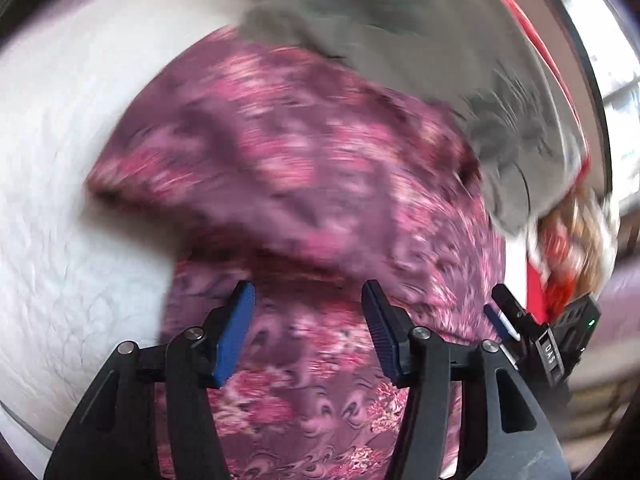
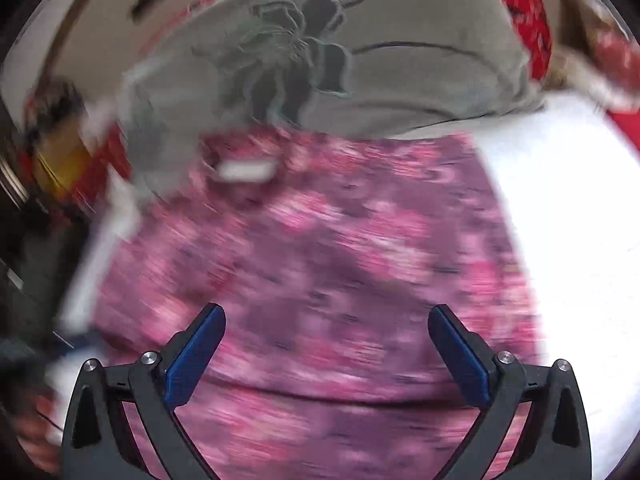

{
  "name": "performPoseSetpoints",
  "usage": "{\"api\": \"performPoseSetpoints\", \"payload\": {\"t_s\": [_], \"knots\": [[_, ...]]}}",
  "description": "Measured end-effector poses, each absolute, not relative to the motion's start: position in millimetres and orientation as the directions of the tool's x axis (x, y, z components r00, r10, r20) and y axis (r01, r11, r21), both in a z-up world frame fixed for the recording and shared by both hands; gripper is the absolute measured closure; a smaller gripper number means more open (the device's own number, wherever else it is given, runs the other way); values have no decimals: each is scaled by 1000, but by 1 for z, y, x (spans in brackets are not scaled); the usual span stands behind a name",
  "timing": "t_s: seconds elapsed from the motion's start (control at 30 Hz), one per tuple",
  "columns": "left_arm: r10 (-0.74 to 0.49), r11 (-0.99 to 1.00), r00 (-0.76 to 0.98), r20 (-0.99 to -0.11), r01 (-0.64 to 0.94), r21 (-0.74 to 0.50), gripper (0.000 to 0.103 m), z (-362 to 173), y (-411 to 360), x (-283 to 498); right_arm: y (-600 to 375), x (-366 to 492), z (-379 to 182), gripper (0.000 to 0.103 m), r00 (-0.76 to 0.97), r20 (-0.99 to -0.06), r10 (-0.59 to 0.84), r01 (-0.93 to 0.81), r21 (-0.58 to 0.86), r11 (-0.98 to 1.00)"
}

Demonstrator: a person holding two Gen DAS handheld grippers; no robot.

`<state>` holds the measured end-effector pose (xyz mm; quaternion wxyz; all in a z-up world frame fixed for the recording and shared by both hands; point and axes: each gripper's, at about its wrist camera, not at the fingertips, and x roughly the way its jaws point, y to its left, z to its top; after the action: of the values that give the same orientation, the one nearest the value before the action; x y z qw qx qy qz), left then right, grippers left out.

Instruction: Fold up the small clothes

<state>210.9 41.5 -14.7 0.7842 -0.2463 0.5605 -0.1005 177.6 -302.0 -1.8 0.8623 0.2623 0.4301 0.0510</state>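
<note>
Two garments on white sheet (image 1: pixel 52 208): pink floral cloth (image 1: pixel 304 168) centre, grey top (image 2: pixel 400 60) touching its far edge. L gripper (image 1: pixel 308 312) over cloth, jaws apart, nothing pinched. R gripper (image 2: pixel 326 344) over cloth, jaws wide, empty.

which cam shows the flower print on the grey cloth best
The right wrist view: the dark flower print lies nearly whole and fairly sharp on the grey cloth. The left wrist view shows the same grey cloth smeared by blur, with only faint lines of the print.
</note>
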Motion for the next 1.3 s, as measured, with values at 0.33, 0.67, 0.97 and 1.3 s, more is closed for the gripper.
{"api": "performPoseSetpoints", "payload": {"t_s": [0.33,0.67,0.97,1.3], "knots": [[-498,810,336,-800,-149,-567,49,-35,42,208,-204,218,1,61,586,-751,304,-13,367,930],[-531,777,341,-776,-169,-606,49,-35,58,202,-262,190,56,91,725,-608,323,-52,420,906],[-519,788,335,-786,-168,-592,49,-36,57,199,-366,177,42,91,751,-634,185,176,462,869],[-522,794,382,-763,-108,-598,49,-4,49,203,-402,173,2,87,659,-741,127,359,459,813]]}}
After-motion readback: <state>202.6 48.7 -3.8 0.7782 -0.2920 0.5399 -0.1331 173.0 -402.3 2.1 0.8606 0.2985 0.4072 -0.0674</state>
